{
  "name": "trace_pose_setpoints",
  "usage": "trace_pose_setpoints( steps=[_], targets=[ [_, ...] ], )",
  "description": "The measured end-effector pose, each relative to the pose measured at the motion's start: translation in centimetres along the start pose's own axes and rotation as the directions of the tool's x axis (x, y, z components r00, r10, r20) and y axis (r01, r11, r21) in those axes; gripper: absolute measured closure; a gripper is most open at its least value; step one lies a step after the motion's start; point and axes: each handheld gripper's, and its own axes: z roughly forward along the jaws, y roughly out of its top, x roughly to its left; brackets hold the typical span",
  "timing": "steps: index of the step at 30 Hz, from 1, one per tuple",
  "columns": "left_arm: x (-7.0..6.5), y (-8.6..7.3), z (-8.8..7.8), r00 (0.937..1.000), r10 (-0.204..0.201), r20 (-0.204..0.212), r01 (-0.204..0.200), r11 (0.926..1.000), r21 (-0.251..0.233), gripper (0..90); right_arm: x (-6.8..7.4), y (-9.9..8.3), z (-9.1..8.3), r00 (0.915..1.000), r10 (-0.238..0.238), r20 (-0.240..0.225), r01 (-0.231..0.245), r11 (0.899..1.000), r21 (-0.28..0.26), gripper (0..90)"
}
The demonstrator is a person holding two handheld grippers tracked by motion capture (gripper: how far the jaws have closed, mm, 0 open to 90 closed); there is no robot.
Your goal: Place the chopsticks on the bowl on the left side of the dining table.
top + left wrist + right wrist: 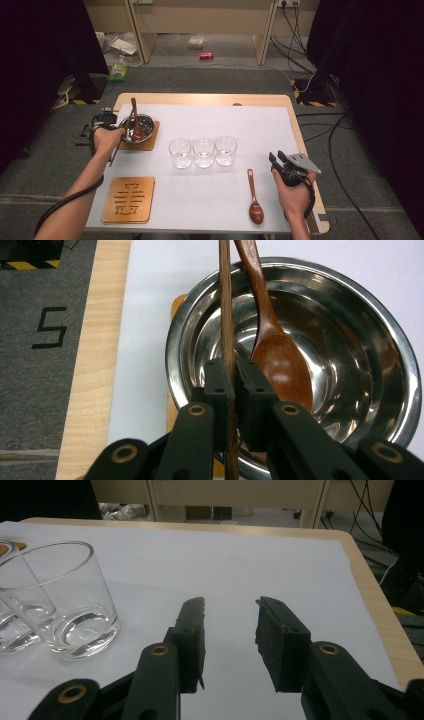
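While the high view looks down on the desk (210, 195), the left gripper (107, 122) sits at the near-left rim of a steel bowl (145, 121), which rests on a wooden mat (150, 142) at the desk's left side. A thin wooden stick (131, 120) leans across the bowl's rim, and a wooden spoon (136, 125) lies with its head in the bowl. A second wooden mat (129, 199) lies nearer the person. Three glasses (203, 152) stand in a row at the middle of the desk, another spoon (255, 200) lies just left of the right hand, and the right gripper (277, 158) hovers near the desk's right edge.

Seen from the left gripper view, the fingers (220, 385) are pressed shut on the stick (226, 300), which runs straight up between them over the bowl's rim (175, 340). The spoon's head (282, 365) lies in the bowl just beside the right finger, its handle rising next to the stick.

From the right gripper view, the fingers (192, 625) stand partly open with only the bare white desk (250, 565) between them, gripping nothing. A glass (65, 600) stands off to their left, apart from them.
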Motion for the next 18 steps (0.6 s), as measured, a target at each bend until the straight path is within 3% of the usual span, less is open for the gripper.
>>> trace_pose_setpoints(
  steps=[6,18],
  targets=[
    [-0.13,0.28,0.29,0.9997,-0.022,-0.008,0.022,0.9997,-0.004,84.2,-0.04,0.04,-0.03,1.0,-0.002,0.0,0.002,1.0,-0.003,63.7],
    [-0.8,0.89,0.81,0.9996,-0.027,-0.011,0.028,0.9996,0.0,84.1,-0.07,0.03,-0.05,1.0,-0.001,0.0,0.001,1.0,-0.001,63.8]
  ],
)
